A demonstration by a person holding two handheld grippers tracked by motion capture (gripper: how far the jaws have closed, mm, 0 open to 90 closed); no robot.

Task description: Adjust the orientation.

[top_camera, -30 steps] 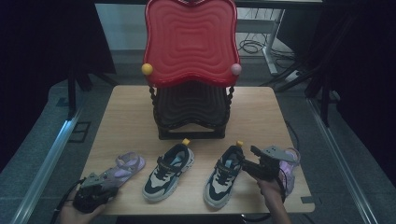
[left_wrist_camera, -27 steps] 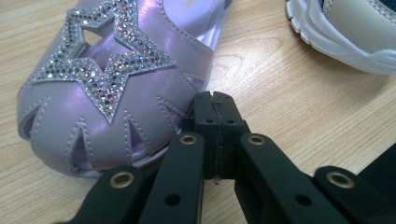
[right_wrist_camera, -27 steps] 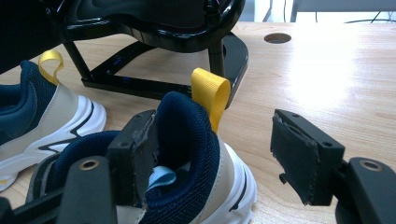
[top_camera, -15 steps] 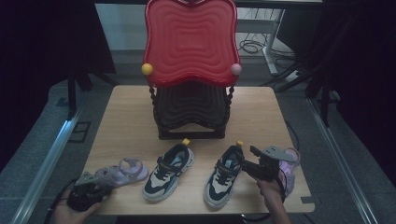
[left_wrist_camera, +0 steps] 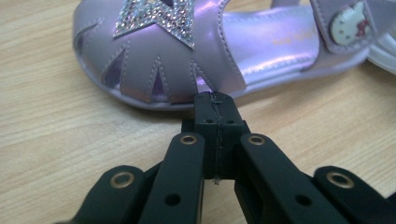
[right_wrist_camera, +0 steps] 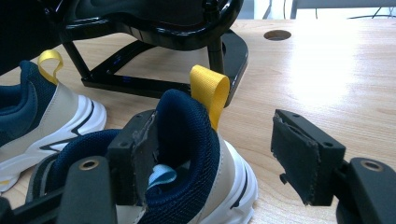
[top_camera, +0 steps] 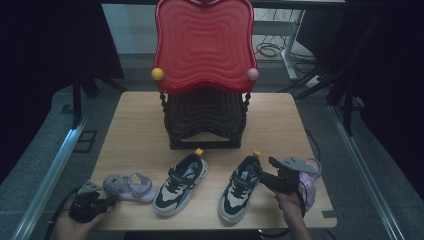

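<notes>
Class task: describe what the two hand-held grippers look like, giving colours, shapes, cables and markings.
Both are black. The left gripper has flat linkage bars with brass-ringed pivot holes. The right gripper has blocky jaws faced with dark, worn pads. In the high view each carries a grey three-cornered plate, and a black cable trails from the left one.

No legible text on any item

Left tool (left_wrist_camera: 215,105) closed; right tool (right_wrist_camera: 219,158) agape

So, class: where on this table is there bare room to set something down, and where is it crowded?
Bare wood lies left and right of the black rack. The front edge is crowded: purple sandal, two sneakers, and another purple shoe at the right.
</notes>
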